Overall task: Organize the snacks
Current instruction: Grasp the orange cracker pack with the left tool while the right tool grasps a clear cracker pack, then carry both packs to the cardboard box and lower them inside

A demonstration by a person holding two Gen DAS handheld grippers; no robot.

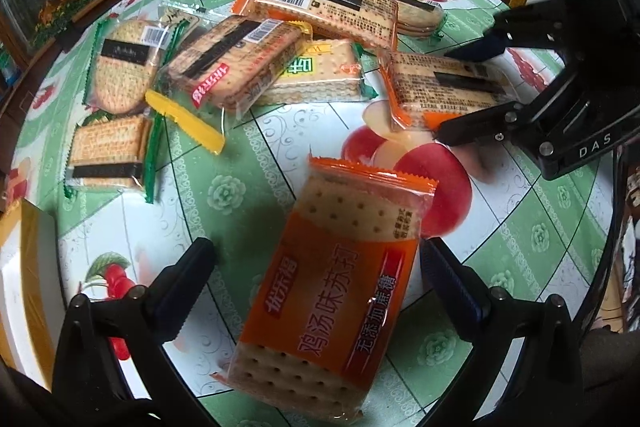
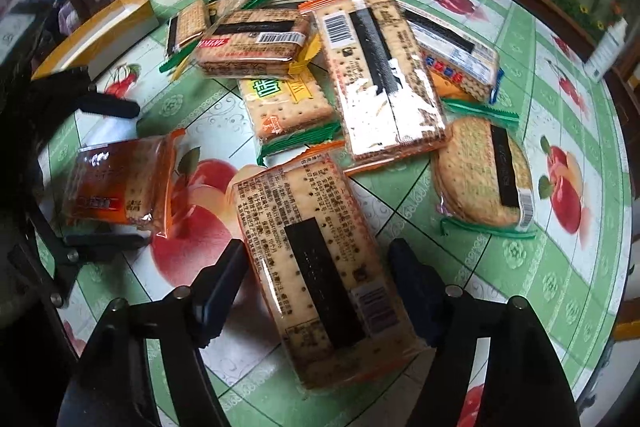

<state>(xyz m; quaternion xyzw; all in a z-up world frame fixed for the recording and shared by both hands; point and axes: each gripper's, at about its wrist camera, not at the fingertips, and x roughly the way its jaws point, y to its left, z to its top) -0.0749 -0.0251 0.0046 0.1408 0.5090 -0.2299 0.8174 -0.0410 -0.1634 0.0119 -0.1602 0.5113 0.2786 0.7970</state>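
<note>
On the fruit-print tablecloth [image 2: 560,107], each open gripper [image 2: 316,291] straddles a cracker packet [image 2: 316,267], untouched.

Orange cracker packet [image 1: 336,291] between the open left gripper [image 1: 316,263] fingers on the fruit-print tablecloth [image 1: 224,187]

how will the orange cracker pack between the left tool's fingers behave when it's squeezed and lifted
The orange cracker pack probably stays fairly stiff, since a flat stack of crackers fills it. Its glossy film looks slippery, so it may slide in the left tool. The crackers seem brittle; a hard squeeze could crack them. The crimped ends are likely floppy.
</note>
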